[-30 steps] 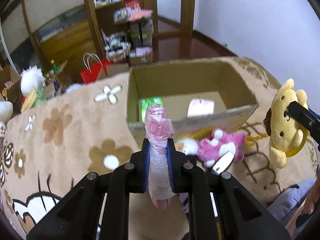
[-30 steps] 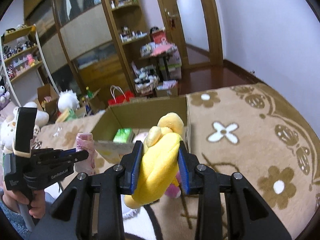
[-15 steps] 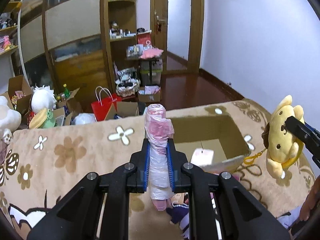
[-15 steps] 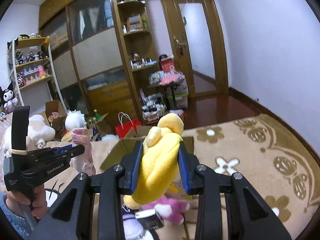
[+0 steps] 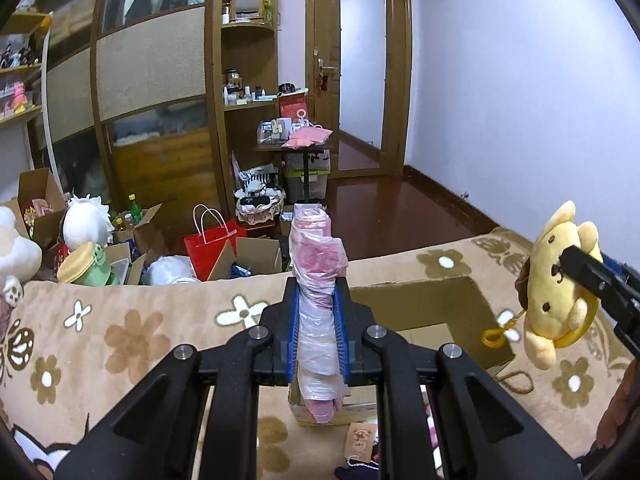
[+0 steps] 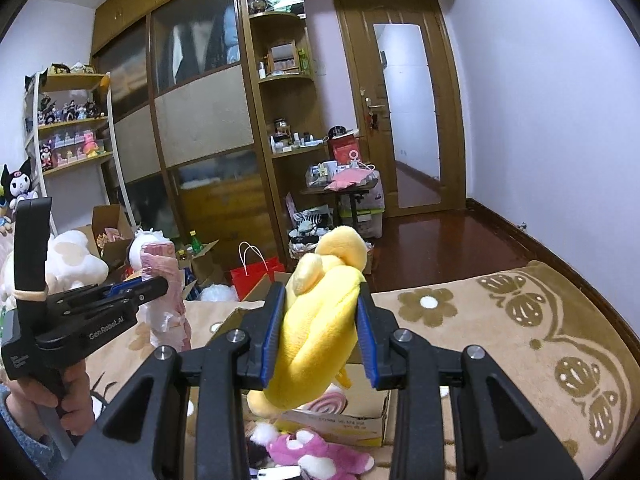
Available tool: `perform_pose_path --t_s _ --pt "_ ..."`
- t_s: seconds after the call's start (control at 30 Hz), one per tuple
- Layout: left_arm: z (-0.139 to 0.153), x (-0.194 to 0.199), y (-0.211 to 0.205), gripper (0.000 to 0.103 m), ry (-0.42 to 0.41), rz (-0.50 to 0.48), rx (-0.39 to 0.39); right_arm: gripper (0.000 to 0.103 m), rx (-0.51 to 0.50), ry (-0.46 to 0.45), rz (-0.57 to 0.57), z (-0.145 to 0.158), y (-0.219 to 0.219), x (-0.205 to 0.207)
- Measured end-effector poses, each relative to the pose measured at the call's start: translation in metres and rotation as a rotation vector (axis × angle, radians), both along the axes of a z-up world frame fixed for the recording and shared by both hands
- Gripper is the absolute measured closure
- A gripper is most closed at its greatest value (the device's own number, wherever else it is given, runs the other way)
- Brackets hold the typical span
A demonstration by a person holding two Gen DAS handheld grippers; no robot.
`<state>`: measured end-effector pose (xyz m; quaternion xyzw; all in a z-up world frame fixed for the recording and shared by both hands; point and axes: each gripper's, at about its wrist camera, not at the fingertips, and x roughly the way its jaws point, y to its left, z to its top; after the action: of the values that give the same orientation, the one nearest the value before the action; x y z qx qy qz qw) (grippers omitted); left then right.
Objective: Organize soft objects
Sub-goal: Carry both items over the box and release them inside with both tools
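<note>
both grippers loaded, box waiting below

left wrist view: your left gripper [image 5: 317, 334] is clenched on a tall roll of pink stuff wrapped in clear plastic film [image 5: 318, 296], held upright above the brown open cardboard box [image 5: 460, 304] on the beige flowered blanket [image 5: 120, 332]. the box interior is mostly hidden here, so its contents cannot be told. off to your right, the right gripper [image 5: 576, 268] carries the yellow plush dog with a ring clip [image 5: 554, 292].

right wrist view: your right gripper [image 6: 318, 338] squeezes that yellow plush [image 6: 320, 320] over the box [image 6: 352, 416], where something pink-swirled lies inside. a pink plush toy [image 6: 320, 454] lies on the blanket in front of the box. this looks like the carry step; next, lower each load over the opening before letting go.
</note>
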<state>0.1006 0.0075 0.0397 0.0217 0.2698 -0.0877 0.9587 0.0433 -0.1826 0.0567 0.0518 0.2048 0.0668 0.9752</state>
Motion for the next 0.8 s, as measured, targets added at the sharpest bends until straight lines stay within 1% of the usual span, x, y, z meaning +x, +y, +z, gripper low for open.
perform_pose_path --t_s 0.1,0.23,0.53,0.63,0.8 --pt "-0.006 0.006 -0.005 0.088 -0.002 -0.006 0.018 0.067 0.003 0.006 0.014 -0.004 0.0 0.007" --pt "-0.014 0.009 -0.011 0.088 0.001 -0.018 0.034 0.067 -0.051 0.024 0.037 -0.011 0.009 0.019" --pt "-0.035 0.025 -0.017 0.088 0.074 -0.032 0.021 0.067 -0.089 0.104 0.066 -0.04 0.017 0.046" --pt "-0.039 0.029 -0.019 0.087 0.084 -0.031 0.025 0.066 -0.07 0.129 0.084 -0.052 0.017 0.054" --pt "-0.045 0.034 -0.017 0.085 0.099 -0.008 0.02 0.066 -0.089 0.147 0.08 -0.062 0.021 0.063"
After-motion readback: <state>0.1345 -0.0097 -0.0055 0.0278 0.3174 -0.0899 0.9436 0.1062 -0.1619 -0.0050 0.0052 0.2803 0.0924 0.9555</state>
